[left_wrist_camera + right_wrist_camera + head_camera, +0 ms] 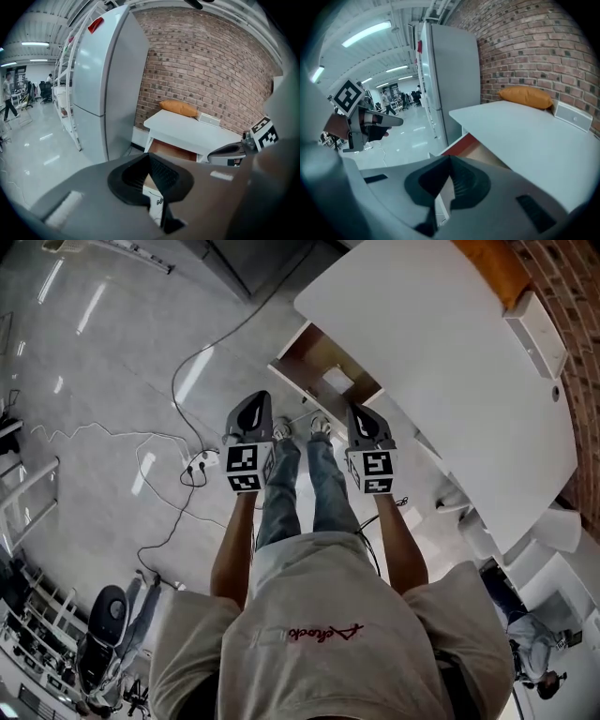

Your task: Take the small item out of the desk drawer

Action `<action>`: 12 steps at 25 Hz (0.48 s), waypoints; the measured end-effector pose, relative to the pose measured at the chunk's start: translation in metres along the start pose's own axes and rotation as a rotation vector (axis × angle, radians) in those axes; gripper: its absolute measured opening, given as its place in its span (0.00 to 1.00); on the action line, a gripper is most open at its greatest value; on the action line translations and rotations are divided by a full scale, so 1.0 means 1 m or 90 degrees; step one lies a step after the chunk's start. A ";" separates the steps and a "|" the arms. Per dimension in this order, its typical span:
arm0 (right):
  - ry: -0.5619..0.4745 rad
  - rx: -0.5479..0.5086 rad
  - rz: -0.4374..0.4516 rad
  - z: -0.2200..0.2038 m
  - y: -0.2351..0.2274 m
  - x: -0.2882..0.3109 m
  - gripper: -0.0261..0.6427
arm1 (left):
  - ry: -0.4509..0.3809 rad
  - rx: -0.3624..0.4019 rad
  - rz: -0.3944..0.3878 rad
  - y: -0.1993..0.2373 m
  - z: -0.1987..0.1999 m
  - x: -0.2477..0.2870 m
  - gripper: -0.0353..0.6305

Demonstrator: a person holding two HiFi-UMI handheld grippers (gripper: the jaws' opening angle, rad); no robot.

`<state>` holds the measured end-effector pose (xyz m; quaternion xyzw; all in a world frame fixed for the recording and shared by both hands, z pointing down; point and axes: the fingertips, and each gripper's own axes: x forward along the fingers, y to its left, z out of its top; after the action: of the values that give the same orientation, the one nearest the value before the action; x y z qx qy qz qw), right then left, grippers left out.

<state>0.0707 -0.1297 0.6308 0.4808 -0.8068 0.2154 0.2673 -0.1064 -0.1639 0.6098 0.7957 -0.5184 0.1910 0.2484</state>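
The small item (337,381), a pale flat block, lies on the brown floor of the drawer (314,357), close to where the desk top covers the drawer's back part; what it is exactly cannot be told from this height. The drawer stands pulled out from the desk's (441,362) long edge, so the opening step looks done and the reach for the item is the step in hand, not yet near its end. On the desk an orange cushion (494,263) sits at the far corner by the brick wall, with a white box (539,326) beside it along the same edge. Both grippers hang in front of the person, above the floor and well apart from the drawer, side by side and pointing forward and down toward it. The left gripper (253,413) has its jaws pressed together with nothing between them, as its own view shows, and the right gripper (367,423) is likewise closed and empty. Cables and a power strip (201,463) lie on the floor to the left, clear of the path. The next move, as I judge it, calls for bringing one gripper down over the drawer, the right being nearer the desk, spreading its jaws before it arrives, setting them either side of the item without striking the drawer wall or the desk's edge, then closing and lifting straight up.
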 end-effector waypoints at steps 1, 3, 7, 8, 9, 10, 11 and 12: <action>0.011 0.002 0.001 -0.009 0.001 0.001 0.06 | 0.007 -0.006 -0.001 0.000 -0.009 0.001 0.07; 0.031 0.006 0.003 -0.025 0.002 0.003 0.06 | 0.020 -0.015 -0.001 -0.001 -0.025 0.003 0.07; 0.065 0.005 0.015 -0.053 0.006 0.007 0.06 | 0.042 -0.033 -0.002 -0.003 -0.054 0.003 0.07; 0.071 0.002 0.019 -0.058 0.007 0.009 0.06 | 0.046 -0.036 -0.002 -0.003 -0.060 0.003 0.07; 0.076 -0.001 0.024 -0.062 0.009 0.012 0.06 | 0.049 -0.039 -0.001 -0.002 -0.066 0.003 0.07; 0.081 -0.005 0.028 -0.066 0.010 0.014 0.06 | 0.051 -0.042 0.001 -0.002 -0.071 0.003 0.07; 0.085 -0.008 0.032 -0.069 0.011 0.017 0.06 | 0.053 -0.046 0.002 -0.001 -0.076 0.004 0.06; 0.091 -0.013 0.037 -0.072 0.012 0.020 0.06 | 0.054 -0.051 0.004 0.000 -0.080 0.004 0.07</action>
<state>0.0683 -0.0940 0.6977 0.4379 -0.8013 0.2487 0.3229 -0.1085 -0.1192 0.6765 0.7748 -0.5170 0.2044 0.3009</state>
